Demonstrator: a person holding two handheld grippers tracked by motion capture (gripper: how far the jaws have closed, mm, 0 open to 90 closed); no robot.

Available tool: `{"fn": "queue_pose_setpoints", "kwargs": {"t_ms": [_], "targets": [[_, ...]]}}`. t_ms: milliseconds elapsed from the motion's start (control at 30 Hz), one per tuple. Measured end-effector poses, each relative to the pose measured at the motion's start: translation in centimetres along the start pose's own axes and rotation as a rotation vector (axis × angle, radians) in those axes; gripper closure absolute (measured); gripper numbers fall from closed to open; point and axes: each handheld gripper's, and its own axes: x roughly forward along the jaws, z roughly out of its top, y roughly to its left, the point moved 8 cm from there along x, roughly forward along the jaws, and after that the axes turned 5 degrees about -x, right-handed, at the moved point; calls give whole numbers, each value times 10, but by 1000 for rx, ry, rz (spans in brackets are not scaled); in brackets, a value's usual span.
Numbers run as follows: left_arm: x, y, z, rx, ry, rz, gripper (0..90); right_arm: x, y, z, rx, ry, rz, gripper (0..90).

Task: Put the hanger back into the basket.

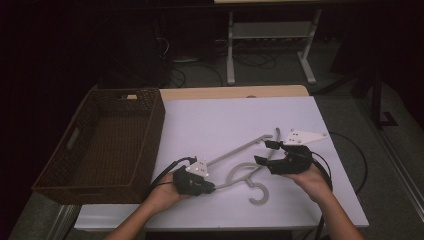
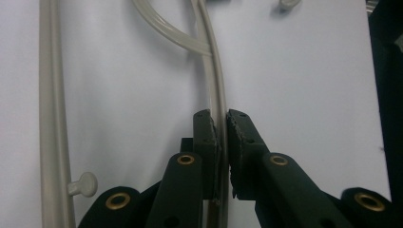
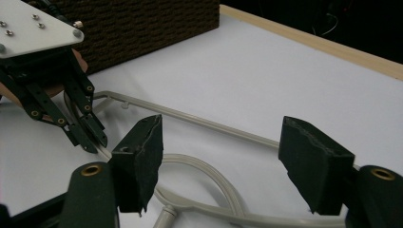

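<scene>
Hanger [image 1: 246, 172]: beige plastic, flat on the white table [image 1: 210, 120], near edge, right of the wicker basket [image 1: 107, 145]; its hook points toward the person.

Left gripper [image 1: 205, 187] pinches the near shoulder bar at the hanger's left end, pads pressed tight on it, as the left gripper view shows [image 2: 222, 142] (the thin bar passes straight between them). The bottom rail [image 2: 52, 118] with its small peg runs alongside.

Right gripper [image 1: 270, 156] hangs over the right half, jaws spread wide, gripping nothing. Its own view has the curved bar [image 3: 209, 175] lying between and under the two pads [image 3: 142, 156].

Risk, as I judge it: with one end pinched and the other free, a lift would let the hanger pivot and swing; the smooth thin bar may slide through the pads. Should the right jaws close off the bar, they would nudge it rather than catch it.

Basket stands empty, well left.
</scene>
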Motion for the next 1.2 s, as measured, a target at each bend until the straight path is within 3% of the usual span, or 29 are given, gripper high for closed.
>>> {"fn": "queue_pose_setpoints", "kwargs": {"t_ms": [500, 633, 767, 1200], "targets": [[-37, -1, 23, 50, -52, 96, 836, -30, -13, 6, 25, -83, -81, 305], [-48, 1, 24, 29, -58, 96, 836, -39, -13, 7, 36, -99, -93, 305], [-64, 5, 30, -11, -97, 98, 837, -43, -14, 6, 34, -109, -105, 300], [-105, 15, 52, -4, -140, 160, 837, -44, -18, 5, 33, -114, -111, 301]]}}
